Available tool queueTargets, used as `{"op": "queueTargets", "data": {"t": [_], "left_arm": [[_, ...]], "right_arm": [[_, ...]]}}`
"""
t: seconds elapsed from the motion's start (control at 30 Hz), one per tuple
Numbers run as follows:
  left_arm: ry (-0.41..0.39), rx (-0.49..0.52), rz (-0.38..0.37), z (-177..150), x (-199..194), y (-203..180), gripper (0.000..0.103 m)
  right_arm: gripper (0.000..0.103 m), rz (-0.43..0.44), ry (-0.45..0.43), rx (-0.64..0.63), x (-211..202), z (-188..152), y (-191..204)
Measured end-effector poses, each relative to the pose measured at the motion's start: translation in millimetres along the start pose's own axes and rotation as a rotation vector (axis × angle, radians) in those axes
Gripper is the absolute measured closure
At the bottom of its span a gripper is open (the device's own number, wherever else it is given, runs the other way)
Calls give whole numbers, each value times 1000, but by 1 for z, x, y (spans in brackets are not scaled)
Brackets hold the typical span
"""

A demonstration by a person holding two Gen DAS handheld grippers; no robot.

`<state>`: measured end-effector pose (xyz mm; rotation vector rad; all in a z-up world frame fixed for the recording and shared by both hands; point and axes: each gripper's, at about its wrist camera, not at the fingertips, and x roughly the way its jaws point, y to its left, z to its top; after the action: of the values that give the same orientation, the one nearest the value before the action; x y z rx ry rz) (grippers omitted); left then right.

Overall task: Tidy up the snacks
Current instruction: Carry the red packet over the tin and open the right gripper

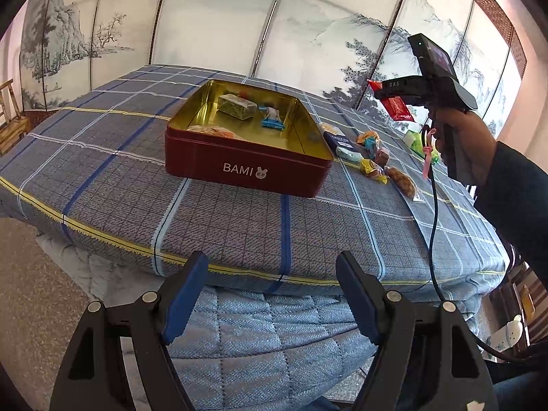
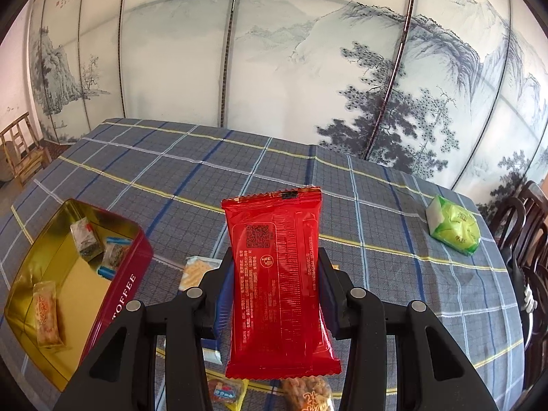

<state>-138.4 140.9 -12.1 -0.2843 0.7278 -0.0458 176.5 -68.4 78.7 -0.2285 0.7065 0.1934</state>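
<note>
A dark red tin [image 1: 239, 167] with a gold inside stands open on the plaid tablecloth and holds a few wrapped snacks [image 1: 238, 106]. My right gripper [image 2: 275, 263] is shut on a red snack packet [image 2: 277, 284], held upright above the table to the right of the tin [image 2: 118, 287]. From the left wrist view that packet [image 1: 397, 106] shows in the air beside the right gripper's body. My left gripper [image 1: 272, 267] hangs open and empty at the table's near edge. Several loose snacks [image 1: 373, 161] lie in a row right of the tin.
A green packet [image 2: 453, 227] lies at the table's far right. Dark wooden chairs [image 2: 524, 233] stand past the right edge, and a light wooden chair [image 2: 20, 150] at far left. A painted folding screen [image 2: 274, 68] closes the back. A cable [image 1: 435, 226] hangs from the right gripper.
</note>
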Motion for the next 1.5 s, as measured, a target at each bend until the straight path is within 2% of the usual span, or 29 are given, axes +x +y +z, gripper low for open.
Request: {"op": "queueTargets", "data": {"t": [0.83, 1.5], "left_arm": [[8, -39, 6, -6, 2, 14, 30], [8, -66, 17, -10, 0, 26, 30]], "right_arm": [[59, 75, 14, -66, 3, 5, 65], [59, 244, 51, -97, -5, -11, 139]]}}
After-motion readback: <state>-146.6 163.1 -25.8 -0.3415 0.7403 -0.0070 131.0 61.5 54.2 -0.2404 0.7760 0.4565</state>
